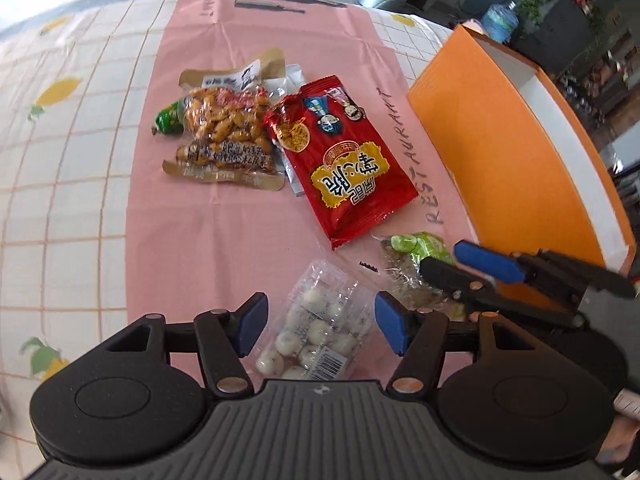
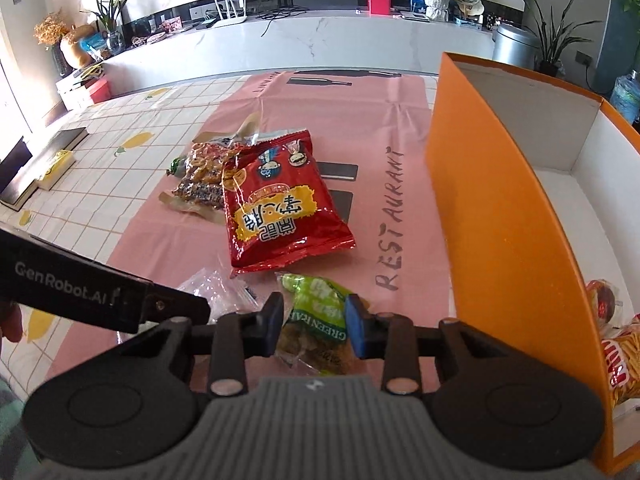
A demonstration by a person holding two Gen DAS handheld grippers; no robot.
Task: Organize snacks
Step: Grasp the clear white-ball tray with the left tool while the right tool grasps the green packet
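A clear packet of white candies (image 1: pixel 320 328) lies on the pink mat (image 1: pixel 224 240) between the open jaws of my left gripper (image 1: pixel 318 326). A green raisin packet (image 2: pixel 318 320) lies between the open jaws of my right gripper (image 2: pixel 314 328), pads on either side and not clamped; it also shows in the left wrist view (image 1: pixel 416 252), with the right gripper (image 1: pixel 460 268) over it. A red snack bag (image 1: pixel 344 160) lies mid-mat, also in the right wrist view (image 2: pixel 276 208). A packet of orange-brown nuts (image 1: pixel 224 128) lies behind it.
An orange box (image 2: pixel 500 208) with a white inside stands at the right and holds a red and yellow snack pack (image 2: pixel 620 356). The left gripper's body (image 2: pixel 100 292) reaches in from the left. A checked tablecloth (image 1: pixel 60 200) surrounds the mat.
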